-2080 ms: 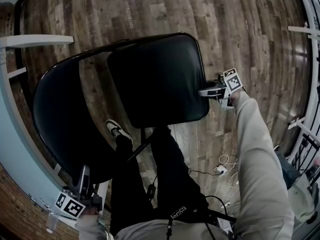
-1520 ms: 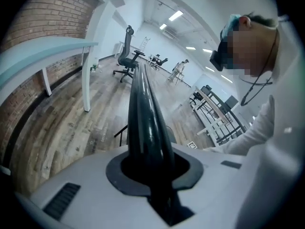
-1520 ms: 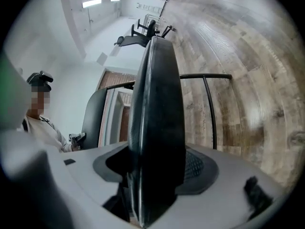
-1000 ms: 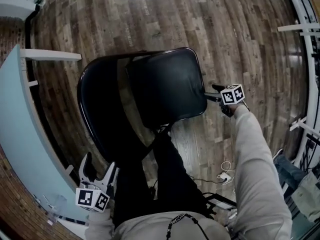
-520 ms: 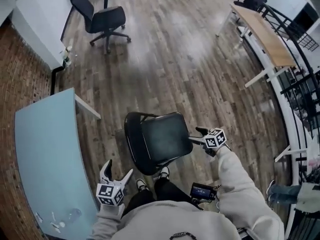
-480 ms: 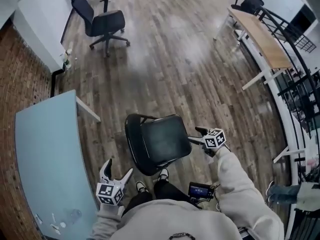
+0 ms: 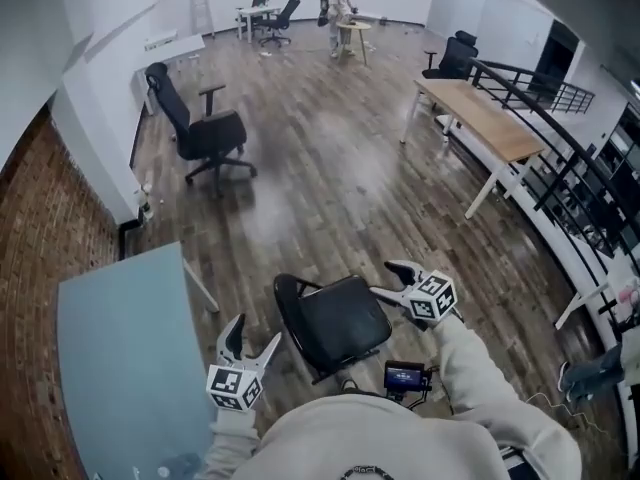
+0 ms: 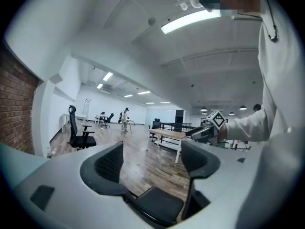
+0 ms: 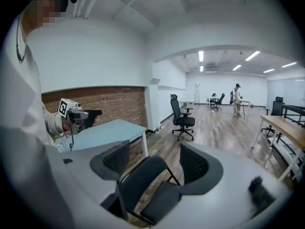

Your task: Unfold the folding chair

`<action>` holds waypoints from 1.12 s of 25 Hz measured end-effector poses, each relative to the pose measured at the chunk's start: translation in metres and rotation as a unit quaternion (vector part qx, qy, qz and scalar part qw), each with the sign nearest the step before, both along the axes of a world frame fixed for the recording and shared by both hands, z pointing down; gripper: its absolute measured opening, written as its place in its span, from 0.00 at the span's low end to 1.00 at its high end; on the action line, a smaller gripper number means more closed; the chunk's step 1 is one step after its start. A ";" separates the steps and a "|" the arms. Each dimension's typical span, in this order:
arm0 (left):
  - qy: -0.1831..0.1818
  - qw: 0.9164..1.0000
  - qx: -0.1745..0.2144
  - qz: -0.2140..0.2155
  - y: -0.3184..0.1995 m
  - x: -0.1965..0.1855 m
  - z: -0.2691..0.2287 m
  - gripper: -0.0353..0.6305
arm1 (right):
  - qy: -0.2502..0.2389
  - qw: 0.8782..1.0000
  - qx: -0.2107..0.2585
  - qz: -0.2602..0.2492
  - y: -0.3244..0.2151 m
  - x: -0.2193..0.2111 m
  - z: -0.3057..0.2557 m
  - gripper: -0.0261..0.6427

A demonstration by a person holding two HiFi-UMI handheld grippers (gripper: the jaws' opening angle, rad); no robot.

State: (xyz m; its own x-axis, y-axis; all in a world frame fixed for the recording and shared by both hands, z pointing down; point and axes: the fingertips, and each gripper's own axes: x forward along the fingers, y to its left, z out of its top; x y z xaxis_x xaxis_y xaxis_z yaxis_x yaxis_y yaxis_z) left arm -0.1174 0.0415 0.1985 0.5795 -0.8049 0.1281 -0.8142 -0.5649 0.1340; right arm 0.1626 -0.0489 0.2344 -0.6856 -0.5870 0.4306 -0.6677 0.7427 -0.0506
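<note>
The black folding chair (image 7: 335, 328) stands unfolded on the wood floor just in front of me, seat flat and backrest towards the left. My left gripper (image 7: 252, 335) hovers left of it, apart from the backrest; its jaws are closing with nothing between them. My right gripper (image 7: 388, 278) is held off the seat's right edge, open and empty. In the left gripper view the seat (image 8: 155, 204) shows far below the left gripper (image 8: 152, 161), with the right gripper (image 8: 209, 128) beyond. In the right gripper view the chair (image 9: 143, 185) lies below the open right gripper (image 9: 157, 163).
A pale blue table (image 7: 120, 348) stands close on the left by a brick wall. A black office chair (image 7: 200, 133) is farther off. A wooden desk (image 7: 480, 118) and a black railing (image 7: 560, 178) run along the right. A person (image 7: 340, 3) stands far away.
Both grippers have risen away from the chair, the right one leaving the seat's edge. The head view has lifted from the floor to take in the whole room.
</note>
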 end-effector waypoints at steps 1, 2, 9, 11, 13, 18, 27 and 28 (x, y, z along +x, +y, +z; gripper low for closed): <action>-0.004 1.000 0.007 0.005 0.010 -0.001 -0.006 0.60 | -0.004 1.000 0.016 0.006 0.017 -0.013 -0.008 0.49; -0.009 1.000 0.010 0.010 0.022 -0.001 -0.008 0.51 | -0.014 0.999 0.029 0.019 0.037 -0.025 -0.014 0.19; 0.001 0.998 0.043 0.038 0.051 0.026 -0.035 0.06 | -0.138 0.987 0.079 0.037 0.112 -0.080 -0.113 0.05; 0.007 0.998 0.055 0.031 0.052 0.024 -0.049 0.06 | -0.121 0.987 0.101 0.036 0.118 -0.088 -0.126 0.05; 0.010 0.998 0.064 0.021 0.053 0.023 -0.061 0.06 | -0.118 0.987 0.106 0.034 0.126 -0.094 -0.134 0.05; 0.000 0.996 0.081 0.026 0.066 0.027 -0.075 0.06 | -0.098 0.987 0.123 0.018 0.150 -0.102 -0.148 0.05; 0.013 0.997 0.063 0.030 0.091 0.007 -0.060 0.06 | -0.088 0.986 0.141 0.004 0.160 -0.117 -0.161 0.05; 0.012 0.998 0.064 0.026 0.093 0.005 -0.061 0.06 | -0.085 0.986 0.143 0.000 0.161 -0.119 -0.162 0.05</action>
